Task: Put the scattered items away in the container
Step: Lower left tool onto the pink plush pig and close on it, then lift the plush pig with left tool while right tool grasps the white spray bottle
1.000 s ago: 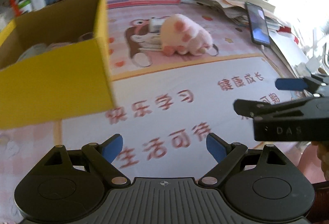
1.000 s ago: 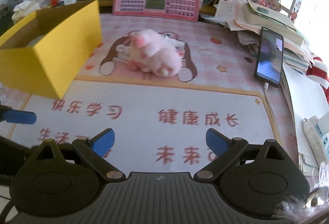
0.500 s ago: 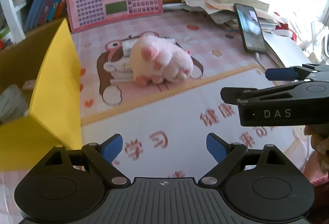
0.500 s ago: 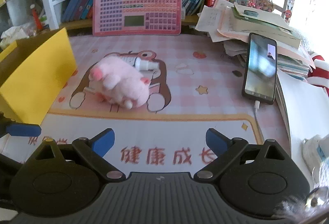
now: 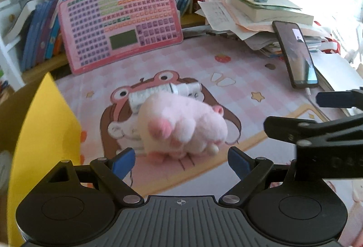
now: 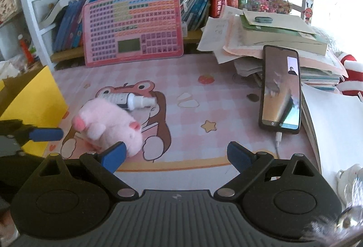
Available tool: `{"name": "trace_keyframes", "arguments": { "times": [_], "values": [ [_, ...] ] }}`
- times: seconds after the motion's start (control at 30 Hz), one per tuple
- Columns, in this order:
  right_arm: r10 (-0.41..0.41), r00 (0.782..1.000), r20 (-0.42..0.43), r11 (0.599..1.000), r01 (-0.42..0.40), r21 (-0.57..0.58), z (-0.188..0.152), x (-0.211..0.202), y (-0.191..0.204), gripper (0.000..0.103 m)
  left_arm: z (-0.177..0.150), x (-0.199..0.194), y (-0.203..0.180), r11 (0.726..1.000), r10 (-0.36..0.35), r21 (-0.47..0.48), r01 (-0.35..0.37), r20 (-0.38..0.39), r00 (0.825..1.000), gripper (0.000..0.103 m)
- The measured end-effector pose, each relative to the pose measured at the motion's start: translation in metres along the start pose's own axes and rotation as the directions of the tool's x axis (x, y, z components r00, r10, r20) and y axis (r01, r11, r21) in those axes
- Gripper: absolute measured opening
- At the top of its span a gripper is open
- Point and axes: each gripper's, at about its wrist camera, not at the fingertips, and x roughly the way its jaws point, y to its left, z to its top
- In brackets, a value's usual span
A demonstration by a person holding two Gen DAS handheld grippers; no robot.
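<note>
Since a second ago you have brought your left gripper (image 5: 181, 159) from beside the yellow box (image 5: 45, 133) up close to the pink plush toy (image 5: 181, 126), which now sits just ahead of its wide-open, empty jaws. Your right gripper (image 6: 175, 154) has closed in too, jaws equally wide and empty. The toy lies on the pink desk mat (image 6: 226, 111), long axis roughly left-right; the white spray bottle (image 6: 129, 99) behind it points its cap right.
</note>
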Motion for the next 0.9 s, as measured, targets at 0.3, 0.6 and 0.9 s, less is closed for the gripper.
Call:
{"name": "trace_keyframes", "arguments": {
  "times": [0.3,0.6,0.9],
  "values": [
    [-0.004,1.000,0.012,1.000,0.004,0.013,0.008,0.005,-0.009,0.096,0.013,0.032,-0.007,0.998,0.021,0.052,-0.023,0.049,0.999,0.100],
    [0.006,1.000,0.000,1.000,-0.006,0.006,0.016,0.016,-0.007,0.096,0.018,0.054,-0.006,0.998,0.027,0.054,-0.030,0.053,0.998,0.103],
    [0.036,0.999,-0.009,0.999,-0.036,-0.008,0.018,0.025,0.003,0.096,0.013,0.060,0.011,0.999,0.014,-0.029,-0.014,-0.007,1.000,0.096]
  ]
}}
